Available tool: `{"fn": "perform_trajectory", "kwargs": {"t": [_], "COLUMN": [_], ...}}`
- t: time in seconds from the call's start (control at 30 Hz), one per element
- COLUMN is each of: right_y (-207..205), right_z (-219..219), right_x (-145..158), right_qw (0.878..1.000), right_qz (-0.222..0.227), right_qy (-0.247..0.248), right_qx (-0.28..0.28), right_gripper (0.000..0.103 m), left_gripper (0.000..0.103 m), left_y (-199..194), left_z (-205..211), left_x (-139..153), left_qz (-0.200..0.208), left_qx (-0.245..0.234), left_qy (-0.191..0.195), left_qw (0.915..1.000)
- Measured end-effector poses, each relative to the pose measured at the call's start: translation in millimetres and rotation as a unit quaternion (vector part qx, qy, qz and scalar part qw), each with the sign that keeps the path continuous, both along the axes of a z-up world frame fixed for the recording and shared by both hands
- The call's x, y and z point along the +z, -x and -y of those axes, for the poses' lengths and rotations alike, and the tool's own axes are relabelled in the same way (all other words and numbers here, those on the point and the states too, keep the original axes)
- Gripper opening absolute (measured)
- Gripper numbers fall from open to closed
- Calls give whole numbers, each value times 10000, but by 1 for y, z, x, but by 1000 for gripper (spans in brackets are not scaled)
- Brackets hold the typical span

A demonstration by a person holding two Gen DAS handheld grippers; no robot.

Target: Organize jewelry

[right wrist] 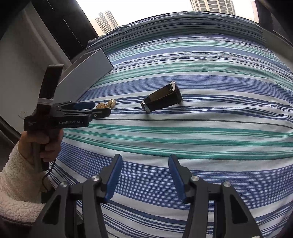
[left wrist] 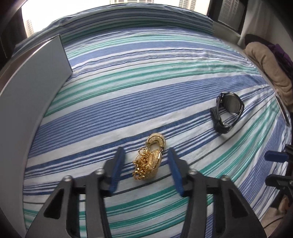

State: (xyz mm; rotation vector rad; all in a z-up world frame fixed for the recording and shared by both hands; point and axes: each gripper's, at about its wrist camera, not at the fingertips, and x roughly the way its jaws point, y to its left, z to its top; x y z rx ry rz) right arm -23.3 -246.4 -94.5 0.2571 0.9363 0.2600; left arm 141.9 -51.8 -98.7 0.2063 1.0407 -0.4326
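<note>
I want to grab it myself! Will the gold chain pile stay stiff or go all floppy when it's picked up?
Probably floppy: the gold chain lies in a loose tangled heap, so loops would likely dangle. Its shiny links may slip between the left hand-held gripper pads.

Striped bedspread, daylit window, towers outside.

Soft daylight from blown-out window, faint shadows, sharp focus, fisheye-bent edges.

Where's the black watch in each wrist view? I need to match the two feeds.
Left wrist: black watch sits right of centre, beyond the gold jewelry pile.
Right wrist: black watch lies centre, upper half.
Shared landmark: grey box, at left in both.
</note>
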Motion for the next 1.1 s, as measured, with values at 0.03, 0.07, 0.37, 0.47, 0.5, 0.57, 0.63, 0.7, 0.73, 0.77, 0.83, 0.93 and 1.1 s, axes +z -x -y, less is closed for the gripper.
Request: {"fn": "perform_trajectory", "kwargs": {"t": [0.03, 0.07, 0.37, 0.47, 0.5, 0.57, 0.63, 0.7, 0.73, 0.77, 0.83, 0.93, 1.1], "right_y": [0, 0, -80, -122, -133, -150, -159, -157, -152, -146, -132, -119, -106], "right_z": [1, 3, 37, 26, 21, 13, 7, 5, 5, 5, 4, 3, -5], "right_x": [2, 3, 33, 29, 24, 11, 0, 5, 12, 20, 38, 58, 75], "right_qw": [10000, 10000, 9985, 9967, 9953, 9915, 9870, 9864, 9884, 9903, 9925, 9943, 9952], "right_qz": [17, 18, -297, -631, -772, -1048, -1191, -1123, -1024, -902, -658, -443, -259], "right_qy": [23, 47, 334, 514, 572, 716, 1019, 1157, 1066, 987, 953, 871, 768], "right_qx": [-4, -17, -316, -33, 124, 294, 364, 325, 352, 371, 399, 432, 552], "right_gripper": [53, 53, 53, 53, 53, 52, 20, 11, 11, 11, 11, 11, 11], "left_gripper": [22, 21, 20, 20, 20, 20, 20, 20, 20, 20, 4, 4, 4], "left_y": [0, 0, 16, 19, 20, 23, 25, 29, 30, 32, 35, 39, 43], "left_z": [-3, -7, -28, -37, -41, -51, -53, -62, -67, -73, -83, -98, -122], "left_x": [1, 2, 27, 34, 36, 37, 39, 44, 49, 53, 62, 78, 101], "left_qz": [-69, -173, -87, -33, -38, -50, -73, -68, -58, -39, -18, 35, 173], "left_qx": [13, 85, 352, 395, 410, 470, 520, 586, 608, 639, 665, 780, 1008], "left_qy": [119, 251, 470, 515, 539, 580, 670, 769, 816, 863, 957, 1086, 1190], "left_qw": [9999, 9995, 9982, 9979, 9977, 9972, 9964, 9953, 9948, 9942, 9932, 9910, 9876]}}
